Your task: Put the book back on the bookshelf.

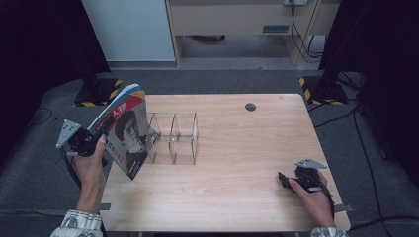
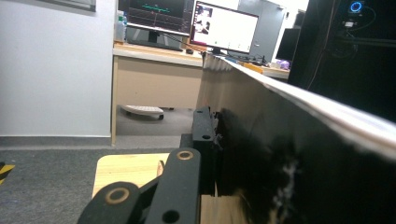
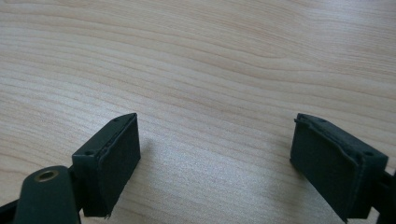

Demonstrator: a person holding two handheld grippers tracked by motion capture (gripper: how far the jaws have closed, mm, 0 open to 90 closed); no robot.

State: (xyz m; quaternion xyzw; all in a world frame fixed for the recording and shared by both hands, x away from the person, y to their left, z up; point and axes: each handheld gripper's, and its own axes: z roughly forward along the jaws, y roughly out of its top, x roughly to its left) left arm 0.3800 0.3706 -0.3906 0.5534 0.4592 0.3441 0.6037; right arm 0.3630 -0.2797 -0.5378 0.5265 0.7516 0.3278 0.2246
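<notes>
A magazine point(image 1: 126, 133) with a red title band and a black-and-white portrait on its cover is held upright and tilted over the table's left edge. My left gripper point(image 1: 101, 132) is shut on its edge. In the left gripper view the black jaw presses against the magazine point(image 2: 299, 154), which runs dark along the right side. A clear acrylic rack point(image 1: 174, 138) with upright dividers stands on the table just right of the magazine. My right gripper point(image 1: 282, 178) rests low at the table's front right, open; its two pads point(image 3: 116, 158) stand wide apart over bare wood with nothing between them.
The wooden table point(image 1: 237, 148) has a round cable hole point(image 1: 250, 106) near its back edge. Black stands with yellow-striped bases point(image 1: 316, 89) flank the table on the grey carpet. A desk with monitors point(image 2: 224, 28) stands beyond.
</notes>
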